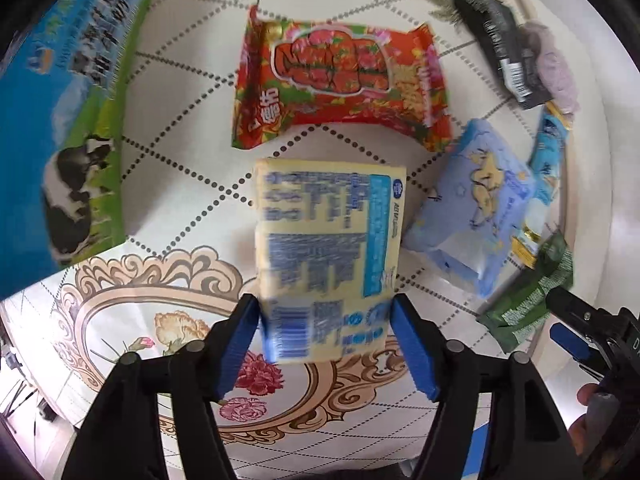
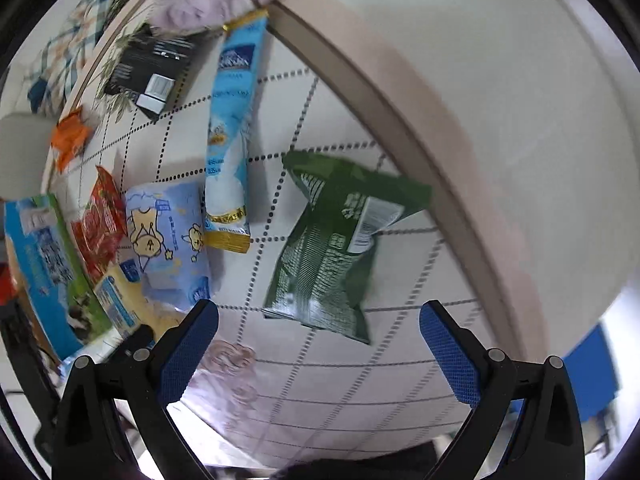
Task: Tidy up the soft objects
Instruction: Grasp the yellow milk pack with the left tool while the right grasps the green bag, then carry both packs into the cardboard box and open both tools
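Left wrist view: left hand-held gripper point(image 1: 324, 332) clamps the yellow packet point(image 1: 326, 240) by its near end, lifted clear of the bench point(image 1: 180, 128) for sorting beside the red packet point(image 1: 340, 84). Right hand-held gripper point(image 2: 320, 344) gapes wide, lined up on the green bag point(image 2: 332, 248).

- In the left wrist view, a flat packet point(image 1: 326, 256) sits between the fingers of the left gripper point(image 1: 324, 340), above the table point(image 1: 192, 184).
- Beyond this packet lies a snack bag point(image 1: 340, 84).
- At the left of both stands a milk carton point(image 1: 68, 120).
- At the right of the held packet lies a tissue pack point(image 1: 476, 208), and a long sachet point(image 1: 548, 168) is just beside it, farther right.
- Nearer than the sachet lies a crumpled bag point(image 1: 528, 300), close to the right gripper point(image 1: 568, 320).
- Behind the sachet, near the table edge, a dark box point(image 1: 500, 44) lies beside a cloth point(image 1: 556, 72).
- In the right wrist view, the crumpled bag point(image 2: 336, 248) lies ahead of the right gripper point(image 2: 320, 352), between its spread fingers.
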`<act>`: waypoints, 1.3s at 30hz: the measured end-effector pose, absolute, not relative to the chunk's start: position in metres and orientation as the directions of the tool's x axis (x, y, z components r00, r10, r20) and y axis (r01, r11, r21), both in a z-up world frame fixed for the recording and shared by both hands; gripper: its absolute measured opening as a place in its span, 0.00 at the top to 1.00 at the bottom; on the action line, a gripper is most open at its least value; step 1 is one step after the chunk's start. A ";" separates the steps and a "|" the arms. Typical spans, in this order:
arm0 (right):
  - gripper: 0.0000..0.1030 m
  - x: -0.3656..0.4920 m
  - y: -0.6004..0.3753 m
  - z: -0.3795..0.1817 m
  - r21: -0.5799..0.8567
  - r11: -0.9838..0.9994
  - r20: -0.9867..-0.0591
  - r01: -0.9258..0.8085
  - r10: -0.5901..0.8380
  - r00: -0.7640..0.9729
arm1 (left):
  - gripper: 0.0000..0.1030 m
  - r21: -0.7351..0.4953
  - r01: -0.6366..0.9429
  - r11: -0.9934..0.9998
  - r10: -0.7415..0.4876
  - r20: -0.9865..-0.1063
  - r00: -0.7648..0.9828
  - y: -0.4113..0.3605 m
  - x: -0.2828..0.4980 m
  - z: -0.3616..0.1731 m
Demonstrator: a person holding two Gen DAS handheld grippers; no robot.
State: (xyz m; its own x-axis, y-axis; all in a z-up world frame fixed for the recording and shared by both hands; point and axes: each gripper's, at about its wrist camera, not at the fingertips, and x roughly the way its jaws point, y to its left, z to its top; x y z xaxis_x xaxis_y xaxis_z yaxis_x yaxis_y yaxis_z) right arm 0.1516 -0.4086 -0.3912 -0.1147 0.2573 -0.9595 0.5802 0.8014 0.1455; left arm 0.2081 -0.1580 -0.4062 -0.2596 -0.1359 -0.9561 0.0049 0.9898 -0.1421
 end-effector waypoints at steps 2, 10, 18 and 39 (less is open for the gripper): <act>0.01 0.155 -0.406 -0.398 0.155 0.794 -0.960 0.588 0.261 -0.100 | 0.36 -0.129 0.011 0.992 -0.121 -0.952 -0.280 -0.161 0.212 -0.422; 0.52 0.160 -0.395 -0.417 0.081 0.815 -0.973 0.574 0.190 -0.133 | 0.40 -0.114 0.020 0.993 -0.106 -0.967 -0.233 -0.156 0.199 -0.429; 0.69 0.131 -0.396 -0.412 0.118 0.825 -0.972 0.552 0.211 -0.108 | 0.40 -0.146 0.063 0.987 -0.132 -0.973 -0.187 -0.169 0.144 -0.385; 0.71 0.207 -0.170 -0.211 0.467 0.884 -0.880 -0.014 0.466 0.089 | 0.40 -0.188 -0.062 0.980 -0.171 -0.963 0.207 0.019 0.233 -0.192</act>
